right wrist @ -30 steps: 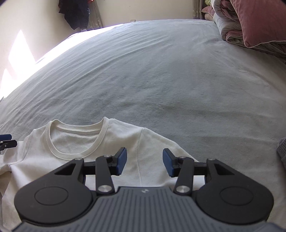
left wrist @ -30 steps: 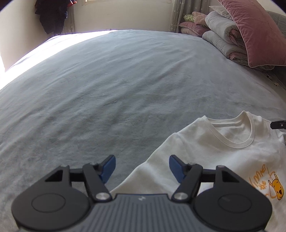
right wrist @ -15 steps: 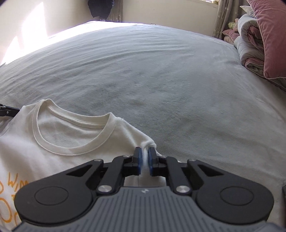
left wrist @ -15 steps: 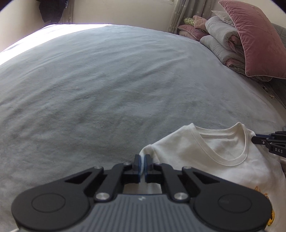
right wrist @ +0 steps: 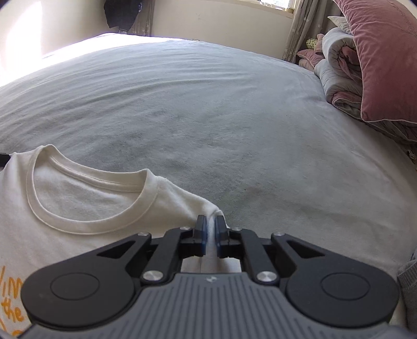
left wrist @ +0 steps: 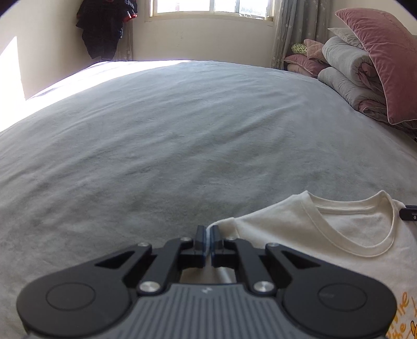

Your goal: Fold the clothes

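Note:
A cream T-shirt with orange lettering lies collar-up on the grey bed. My left gripper is shut on the shirt's left shoulder corner, and a thin fold of cloth shows between its blue pads. In the right wrist view the same T-shirt fills the lower left, and my right gripper is shut on its right shoulder corner. The tip of the right gripper shows at the right edge of the left wrist view, just past the collar.
Folded grey quilts and a pink pillow are stacked at the bed's right side. Dark clothes hang in the far corner beside a window. A grey garment lies at the lower right edge.
Both grippers were open above the shirt's shoulders a second ago; each has come down and shut on its shoulder corner. The cameras now tilt up more, showing the far wall and window.

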`<state>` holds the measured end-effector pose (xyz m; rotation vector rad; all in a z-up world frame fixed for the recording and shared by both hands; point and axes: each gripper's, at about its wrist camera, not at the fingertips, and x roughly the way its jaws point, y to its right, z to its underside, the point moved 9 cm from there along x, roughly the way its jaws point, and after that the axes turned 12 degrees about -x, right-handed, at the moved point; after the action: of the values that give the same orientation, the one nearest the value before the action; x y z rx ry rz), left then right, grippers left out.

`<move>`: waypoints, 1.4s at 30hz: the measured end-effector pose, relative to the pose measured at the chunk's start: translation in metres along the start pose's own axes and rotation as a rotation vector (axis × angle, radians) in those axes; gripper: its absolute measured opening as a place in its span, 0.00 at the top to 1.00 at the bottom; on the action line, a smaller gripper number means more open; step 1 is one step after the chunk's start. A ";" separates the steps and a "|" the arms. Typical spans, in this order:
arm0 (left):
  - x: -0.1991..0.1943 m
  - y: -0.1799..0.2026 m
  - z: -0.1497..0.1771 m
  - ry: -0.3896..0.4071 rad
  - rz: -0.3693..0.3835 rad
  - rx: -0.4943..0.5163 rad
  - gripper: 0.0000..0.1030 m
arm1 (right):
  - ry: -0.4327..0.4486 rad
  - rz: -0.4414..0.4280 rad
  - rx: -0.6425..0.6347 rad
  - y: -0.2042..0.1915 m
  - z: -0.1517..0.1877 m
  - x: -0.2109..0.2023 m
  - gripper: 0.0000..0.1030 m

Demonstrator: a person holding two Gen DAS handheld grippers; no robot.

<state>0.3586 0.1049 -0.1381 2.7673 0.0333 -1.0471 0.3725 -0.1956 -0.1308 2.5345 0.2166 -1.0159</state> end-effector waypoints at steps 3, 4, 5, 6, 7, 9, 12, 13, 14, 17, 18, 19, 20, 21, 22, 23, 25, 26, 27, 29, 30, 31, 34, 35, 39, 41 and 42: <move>-0.016 0.000 -0.002 -0.019 0.011 -0.016 0.85 | -0.020 0.046 -0.024 -0.004 -0.005 -0.010 0.77; -0.025 -0.003 -0.003 -0.026 0.021 -0.038 0.74 | -0.019 0.060 -0.027 -0.005 -0.008 -0.015 0.66; -0.036 -0.008 -0.004 -0.027 0.031 -0.067 0.60 | -0.012 0.055 -0.025 -0.006 -0.010 -0.020 0.57; -0.047 -0.014 -0.005 -0.028 0.039 -0.097 0.57 | -0.002 0.043 -0.021 -0.008 -0.012 -0.025 0.55; -0.058 -0.020 -0.006 -0.028 0.048 -0.128 0.54 | 0.002 0.025 -0.013 -0.011 -0.014 -0.030 0.55; -0.077 -0.033 -0.004 -0.046 0.026 -0.164 0.52 | 0.005 -0.013 0.000 -0.021 -0.017 -0.039 0.54; -0.107 -0.060 0.003 -0.064 -0.030 -0.214 0.45 | 0.008 -0.065 0.008 -0.039 -0.021 -0.052 0.53; -0.118 -0.069 0.006 -0.062 -0.044 -0.232 0.44 | 0.009 -0.088 0.012 -0.048 -0.023 -0.058 0.53; -0.128 -0.077 0.009 -0.059 -0.053 -0.250 0.43 | 0.012 -0.113 0.015 -0.057 -0.024 -0.065 0.53; -0.161 -0.112 0.021 -0.050 -0.071 -0.322 0.40 | 0.023 -0.185 0.009 -0.087 -0.030 -0.086 0.52; -0.170 -0.123 0.024 -0.045 -0.090 -0.336 0.40 | 0.027 -0.203 0.001 -0.097 -0.033 -0.093 0.52; -0.177 -0.134 0.027 -0.047 -0.111 -0.350 0.40 | 0.034 -0.221 -0.010 -0.109 -0.036 -0.100 0.52; -0.184 -0.144 0.030 -0.051 -0.132 -0.366 0.40 | 0.040 -0.241 -0.021 -0.121 -0.039 -0.107 0.52; -0.190 -0.153 0.034 -0.063 -0.139 -0.385 0.40 | 0.046 -0.264 -0.030 -0.133 -0.043 -0.114 0.52; -0.195 -0.161 0.037 -0.078 -0.140 -0.406 0.40 | 0.052 -0.288 -0.039 -0.145 -0.047 -0.120 0.52; -0.200 -0.166 0.041 -0.086 -0.139 -0.421 0.40 | 0.058 -0.312 -0.047 -0.157 -0.051 -0.127 0.52; -0.207 -0.174 0.048 -0.094 -0.136 -0.436 0.40 | 0.067 -0.358 -0.078 -0.185 -0.057 -0.138 0.52; -0.210 -0.178 0.053 -0.094 -0.137 -0.434 0.40 | 0.071 -0.381 -0.094 -0.200 -0.061 -0.143 0.51; -0.212 -0.181 0.058 -0.093 -0.138 -0.433 0.40 | 0.075 -0.404 -0.111 -0.214 -0.064 -0.148 0.51; -0.215 -0.189 0.069 -0.096 -0.139 -0.439 0.42 | 0.084 -0.450 -0.144 -0.243 -0.071 -0.159 0.51; -0.214 -0.194 0.075 -0.099 -0.136 -0.450 0.42 | 0.084 -0.473 -0.157 -0.256 -0.074 -0.163 0.51; -0.213 -0.198 0.082 -0.103 -0.134 -0.461 0.44 | 0.083 -0.498 -0.169 -0.269 -0.077 -0.166 0.51; -0.198 -0.213 0.100 -0.165 -0.123 -0.503 0.52 | 0.064 -0.558 -0.186 -0.304 -0.088 -0.172 0.51; -0.195 -0.217 0.105 -0.178 -0.113 -0.519 0.52 | 0.055 -0.576 -0.187 -0.314 -0.091 -0.173 0.51; -0.196 -0.228 0.111 -0.185 -0.044 -0.576 0.52 | 0.009 -0.645 -0.179 -0.359 -0.102 -0.169 0.51; -0.197 -0.231 0.112 -0.188 -0.017 -0.582 0.51 | -0.013 -0.662 -0.188 -0.378 -0.104 -0.165 0.51; -0.198 -0.231 0.112 -0.189 -0.005 -0.587 0.51 | -0.021 -0.664 -0.197 -0.385 -0.104 -0.162 0.51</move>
<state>0.1170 0.3210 -0.1280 2.1395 0.2744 -1.0831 0.2102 0.1985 -0.0683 2.3008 1.1468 -1.1691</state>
